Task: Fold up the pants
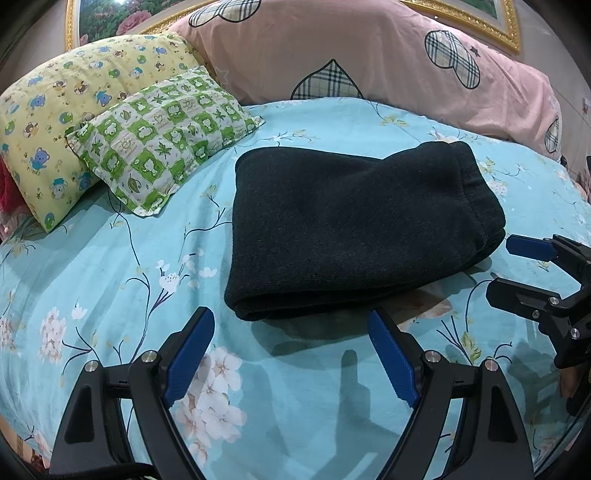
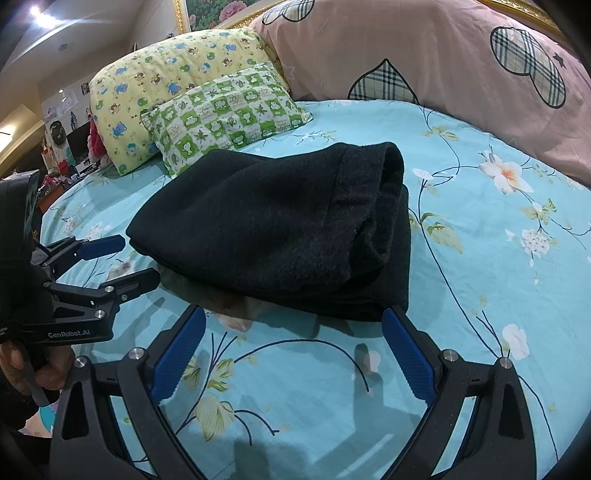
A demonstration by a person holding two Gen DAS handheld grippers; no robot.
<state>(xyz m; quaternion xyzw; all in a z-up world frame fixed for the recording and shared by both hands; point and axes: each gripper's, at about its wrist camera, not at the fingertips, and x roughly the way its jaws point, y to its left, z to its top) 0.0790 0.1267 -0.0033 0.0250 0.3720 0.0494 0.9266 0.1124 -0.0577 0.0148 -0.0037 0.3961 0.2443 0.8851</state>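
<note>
The dark pants [image 1: 343, 225] lie folded into a compact rectangle on the turquoise floral bedsheet [image 1: 110, 295]; they also show in the right wrist view [image 2: 280, 229] with the waistband end at the right. My left gripper [image 1: 291, 332] is open and empty, just in front of the fold's near edge. My right gripper [image 2: 295, 332] is open and empty, just in front of the pants' near right corner. Each gripper shows in the other's view, the right one [image 1: 498, 266] at the pants' right side and the left one [image 2: 140, 258] at their left side.
A green checked pillow [image 1: 162, 136] and a yellow bear-print pillow [image 1: 74, 110] lie behind the pants at the left. A large pink pillow [image 1: 369, 55] with plaid hearts runs along the back. A gold picture frame [image 1: 480, 26] is on the wall. Room clutter [image 2: 62, 155] lies beyond the bed's left edge.
</note>
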